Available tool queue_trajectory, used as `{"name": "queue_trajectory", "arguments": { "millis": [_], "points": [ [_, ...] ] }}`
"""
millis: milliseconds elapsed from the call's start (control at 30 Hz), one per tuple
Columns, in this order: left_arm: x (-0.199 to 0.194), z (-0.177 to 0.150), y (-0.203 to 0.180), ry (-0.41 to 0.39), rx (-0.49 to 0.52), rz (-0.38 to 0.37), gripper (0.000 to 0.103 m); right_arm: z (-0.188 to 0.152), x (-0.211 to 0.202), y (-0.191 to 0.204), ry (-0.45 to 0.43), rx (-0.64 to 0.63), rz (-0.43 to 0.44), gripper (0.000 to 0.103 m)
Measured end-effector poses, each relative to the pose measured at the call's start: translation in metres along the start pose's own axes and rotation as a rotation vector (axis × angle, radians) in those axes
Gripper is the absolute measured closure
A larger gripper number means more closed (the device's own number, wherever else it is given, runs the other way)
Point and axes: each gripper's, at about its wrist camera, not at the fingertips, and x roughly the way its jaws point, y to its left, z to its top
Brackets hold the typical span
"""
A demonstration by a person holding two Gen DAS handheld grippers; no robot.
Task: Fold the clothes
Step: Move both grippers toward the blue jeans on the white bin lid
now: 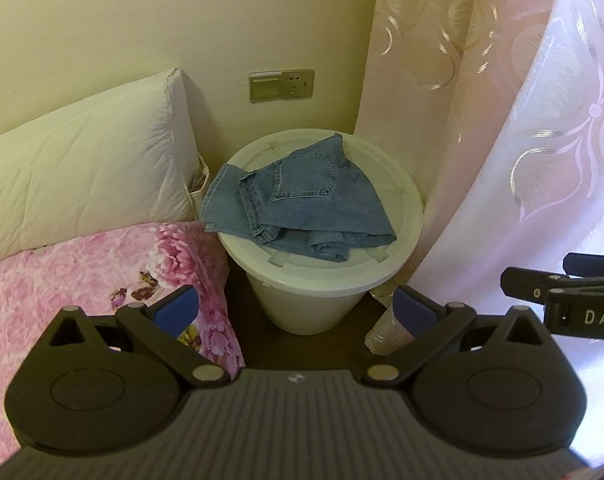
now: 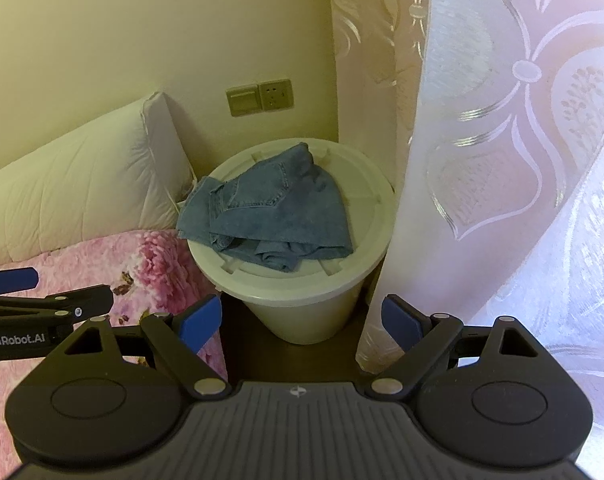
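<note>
A pair of blue jeans [image 1: 302, 196] lies loosely folded on the lid of a white bucket [image 1: 325, 280], one leg end hanging over the lid's left rim. The right wrist view shows the same jeans [image 2: 270, 208] on that bucket [image 2: 302, 312]. My left gripper [image 1: 296, 308] is open, held back from the bucket and below the jeans, with nothing between its blue pads. My right gripper [image 2: 302, 320] is open too, likewise short of the bucket and empty. Each gripper's side shows at the other view's edge.
A bed with a pink floral cover [image 1: 82, 280] and a white pillow [image 1: 82, 176] lies to the left. A pale patterned curtain [image 1: 521, 140] hangs close on the right. A wall socket plate [image 1: 282, 85] sits behind the bucket. A clear plastic cup [image 1: 385, 334] stands on the dark stand beside the bucket.
</note>
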Motion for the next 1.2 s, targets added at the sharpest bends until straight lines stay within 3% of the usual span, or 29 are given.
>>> {"name": "queue_trajectory", "arguments": {
  "millis": [767, 1033, 1200],
  "points": [
    [0.026, 0.000, 0.047, 0.034, -0.059, 0.035, 0.001, 0.017, 0.031, 0.028, 0.032, -0.022, -0.004, 0.014],
    [0.076, 0.018, 0.057, 0.098, -0.138, 0.062, 0.001, 0.037, 0.083, 0.019, 0.109, -0.049, 0.005, 0.014],
    [0.116, 0.037, 0.062, 0.134, -0.194, 0.076, 0.001, 0.069, 0.135, 0.011, 0.166, -0.101, 0.031, 0.014]
  ]
}}
